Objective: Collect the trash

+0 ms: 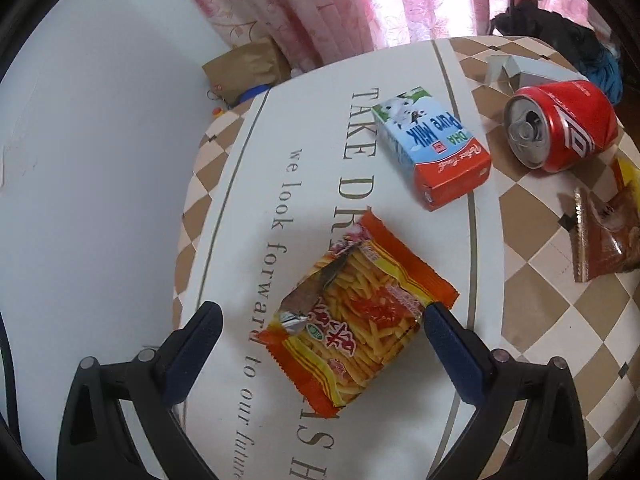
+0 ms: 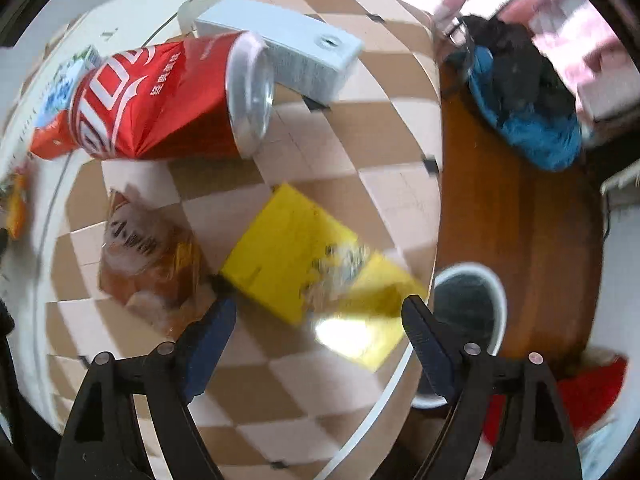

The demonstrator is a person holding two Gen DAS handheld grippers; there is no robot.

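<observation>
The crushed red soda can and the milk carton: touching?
Apart. The left wrist view shows bare tablecloth between the crushed red soda can and the blue-and-red milk carton.

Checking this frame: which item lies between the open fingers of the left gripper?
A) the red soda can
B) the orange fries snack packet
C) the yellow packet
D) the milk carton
B: in the left wrist view the left gripper stands open around the orange fries snack packet; the milk carton and red soda can lie farther off.
</observation>
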